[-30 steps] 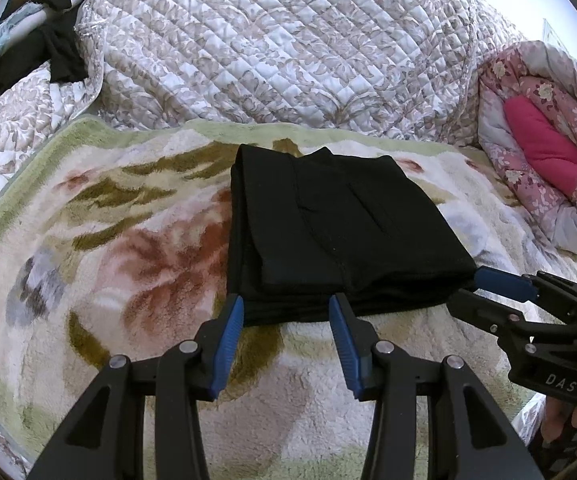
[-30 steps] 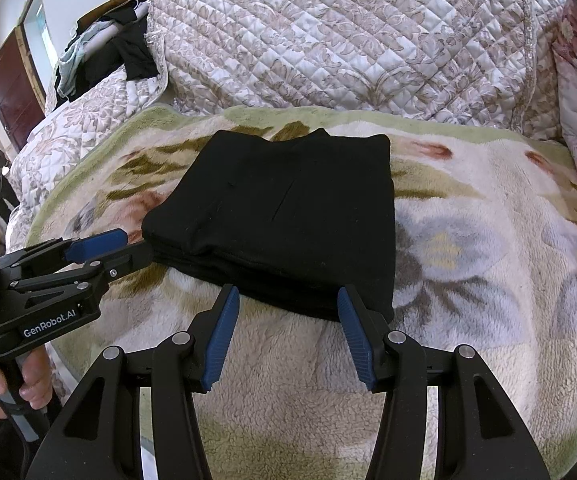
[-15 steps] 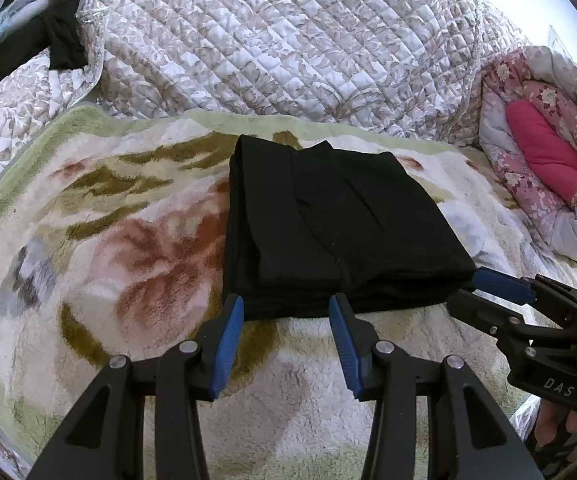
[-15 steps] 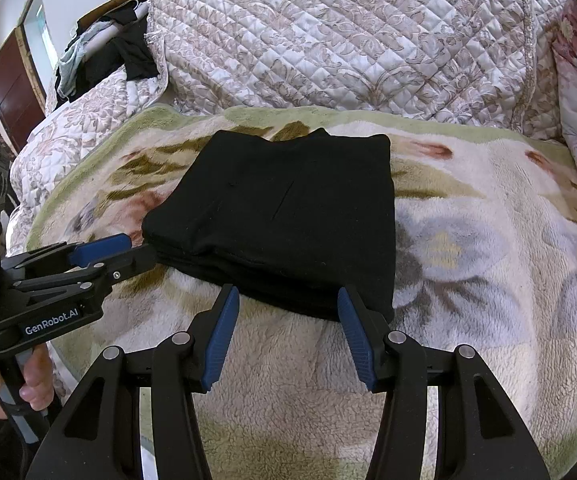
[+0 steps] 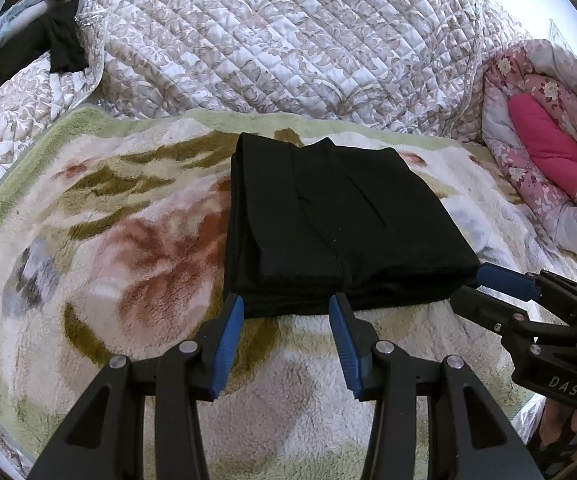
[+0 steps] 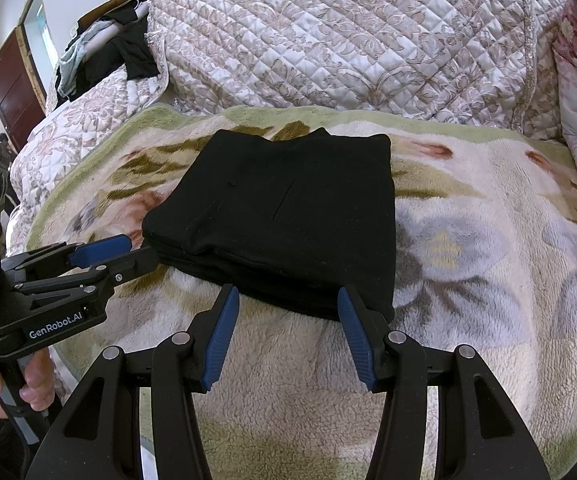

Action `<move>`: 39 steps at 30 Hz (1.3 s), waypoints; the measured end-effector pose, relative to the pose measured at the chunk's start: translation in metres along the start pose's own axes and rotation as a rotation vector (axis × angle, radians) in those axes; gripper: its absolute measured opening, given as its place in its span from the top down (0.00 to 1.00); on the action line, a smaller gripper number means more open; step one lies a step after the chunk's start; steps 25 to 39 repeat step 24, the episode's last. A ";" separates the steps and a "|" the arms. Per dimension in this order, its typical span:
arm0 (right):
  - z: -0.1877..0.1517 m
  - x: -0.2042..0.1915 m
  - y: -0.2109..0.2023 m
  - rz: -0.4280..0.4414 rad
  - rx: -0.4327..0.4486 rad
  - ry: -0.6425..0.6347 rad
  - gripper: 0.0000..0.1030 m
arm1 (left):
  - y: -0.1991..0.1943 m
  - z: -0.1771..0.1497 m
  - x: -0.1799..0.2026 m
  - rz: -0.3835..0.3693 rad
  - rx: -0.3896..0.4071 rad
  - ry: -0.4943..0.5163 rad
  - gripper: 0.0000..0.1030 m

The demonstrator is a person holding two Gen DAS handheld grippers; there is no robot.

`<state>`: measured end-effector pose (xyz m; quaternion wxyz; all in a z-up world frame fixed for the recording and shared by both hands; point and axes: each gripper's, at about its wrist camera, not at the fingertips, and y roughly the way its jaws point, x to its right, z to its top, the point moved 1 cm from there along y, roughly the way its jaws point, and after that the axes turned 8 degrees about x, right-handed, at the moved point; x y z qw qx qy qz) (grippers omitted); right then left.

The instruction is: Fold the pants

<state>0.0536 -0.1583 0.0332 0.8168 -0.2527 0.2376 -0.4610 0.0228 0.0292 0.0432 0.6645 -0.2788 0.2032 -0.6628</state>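
Observation:
The black pants (image 5: 340, 224) lie folded into a thick square stack on the flowered fleece blanket (image 5: 128, 240); they also show in the right wrist view (image 6: 288, 216). My left gripper (image 5: 286, 308) is open and empty, its tips at the stack's near edge by the left corner. It also shows in the right wrist view (image 6: 128, 254). My right gripper (image 6: 288, 300) is open and empty at the near edge by the right corner. It shows from the side in the left wrist view (image 5: 476, 284).
A quilted beige cover (image 5: 288, 40) rises behind the blanket. A rolled pink floral quilt (image 5: 548, 152) lies at the right. Dark clothes (image 6: 128, 52) hang at the back left, near a brown door (image 6: 12, 92).
The left wrist view shifted slightly. Both grippers stay open at the near edge of the folded pants, which have not moved.

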 end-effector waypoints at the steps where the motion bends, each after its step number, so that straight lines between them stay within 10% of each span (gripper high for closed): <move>1: 0.000 0.000 0.000 0.000 0.000 0.000 0.49 | 0.000 0.000 0.000 0.000 0.000 0.001 0.54; 39: -0.002 0.000 0.000 -0.004 0.000 -0.001 0.49 | 0.002 -0.002 0.002 0.009 0.007 0.034 0.54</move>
